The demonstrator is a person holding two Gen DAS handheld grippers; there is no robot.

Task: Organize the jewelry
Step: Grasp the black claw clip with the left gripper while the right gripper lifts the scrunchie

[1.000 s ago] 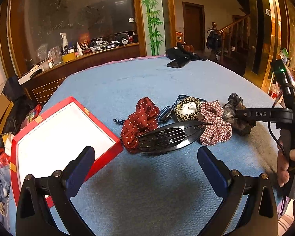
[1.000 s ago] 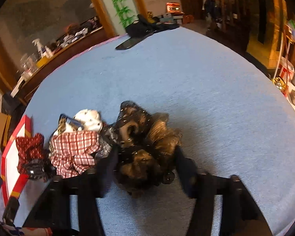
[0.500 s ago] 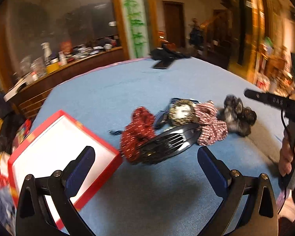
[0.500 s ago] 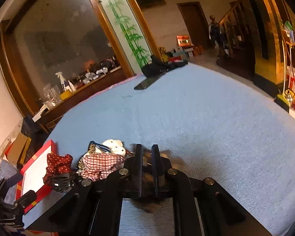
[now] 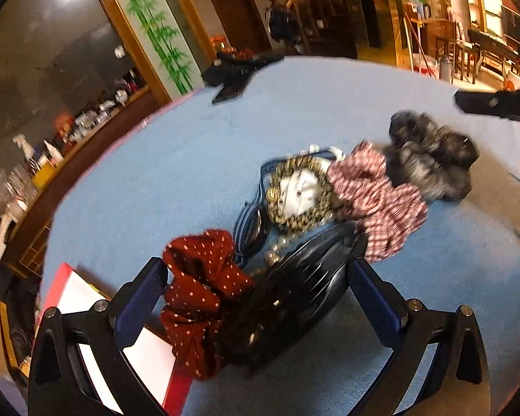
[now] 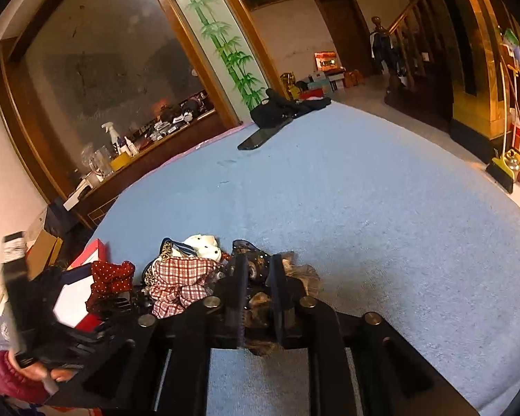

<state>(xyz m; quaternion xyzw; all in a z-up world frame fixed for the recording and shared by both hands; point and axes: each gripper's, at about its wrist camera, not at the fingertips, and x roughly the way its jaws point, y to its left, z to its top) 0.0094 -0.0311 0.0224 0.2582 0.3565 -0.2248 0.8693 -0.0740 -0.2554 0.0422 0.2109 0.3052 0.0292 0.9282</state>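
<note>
Blue terry cloth covers the table (image 5: 329,111) in the left wrist view; on it a row of hair accessories runs from lower left to upper right; the left gripper (image 5: 256,274) hangs low over the near end with its jaws wide apart, its blue-padded fingers (image 5: 140,298) flanking a dark red polka-dot scrunchie (image 5: 199,294) and a black claw clip (image 5: 305,287), neither pad pressing on them; the clip lies just beside the scrunchie and touches it; behind them lie a strand of pearl beads (image 5: 277,248), a blue cord (image 5: 249,228), a leopard-print ring around a white piece (image 5: 300,194), a red plaid scrunchie (image 5: 381,201) and, farthest right, a grey-brown furry scrunchie (image 5: 430,159); a red box with a white inside (image 5: 69,284) sits at the lower left, partly under the gripper; a black phone (image 5: 230,92) and dark cloth lie at the far edge.

From the right wrist view, the right gripper (image 6: 258,277) has its jaws close together but with a narrow gap; they have just been opening a little, and the furry scrunchie (image 6: 256,303) sits between and under the fingers; whether the pads press on it I cannot tell; the red plaid scrunchie (image 6: 180,284) lies touching it on the left, the polka-dot scrunchie (image 6: 111,277) beyond that, the red box (image 6: 90,253) at the table's left edge; a hand (image 6: 38,374) grips the other tool's handle at lower left.
</note>
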